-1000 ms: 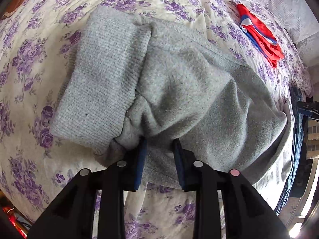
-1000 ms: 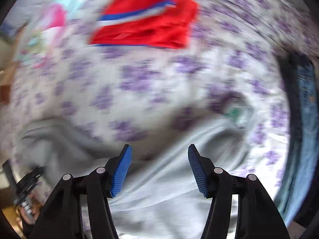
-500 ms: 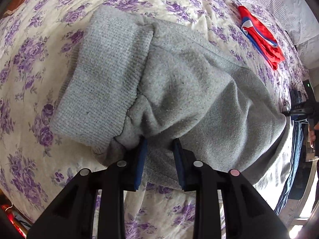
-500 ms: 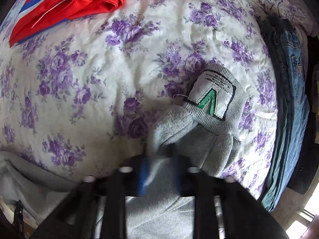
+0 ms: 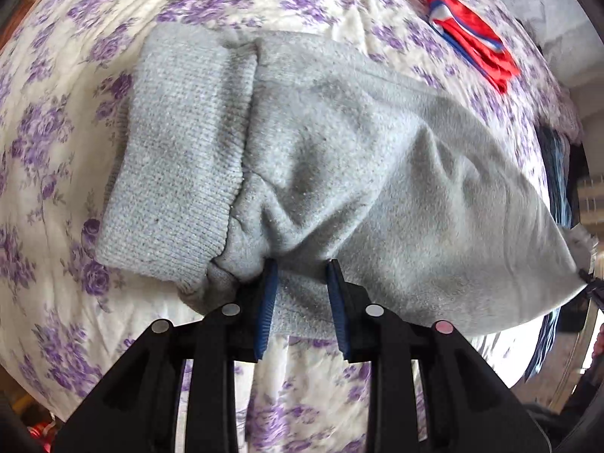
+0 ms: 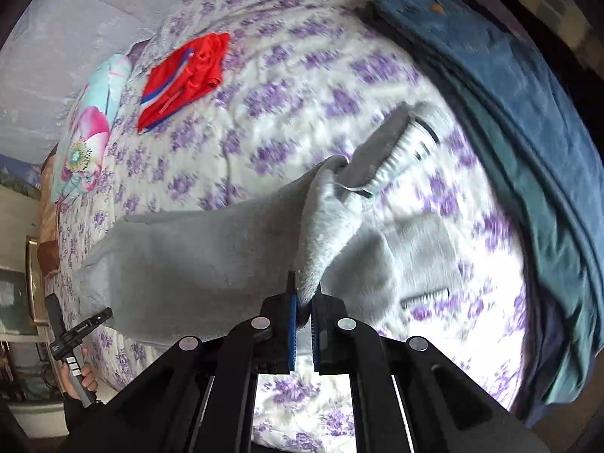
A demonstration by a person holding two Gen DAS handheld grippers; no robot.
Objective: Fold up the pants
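Grey sweatpants (image 5: pixel 339 158) lie stretched across a bed with a cream bedspread (image 5: pixel 56 158) printed in purple flowers; the left gripper (image 5: pixel 302 294) pinches a bunched fold of the grey fabric near the ribbed cuff (image 5: pixel 177 158), its blue pads pressed into the cloth, and the fabric hides whatever lies beneath that fold; the right gripper (image 6: pixel 305 324) is clamped tight on the other end of the pants, beside the ribbed band with a sewn label (image 6: pixel 407 147), lifting that end clear of the bedspread, though this view is motion-blurred and the label text cannot be read; the far right edge of the pants in the left view runs out of frame; red shorts (image 6: pixel 185 75) with blue and white stripes lie well apart toward the head of the bed, near a floral pillow (image 6: pixel 90 128); folded blue jeans (image 6: pixel 509 132) lie along the bed's right edge; open bedspread remains between the pants and the shorts.
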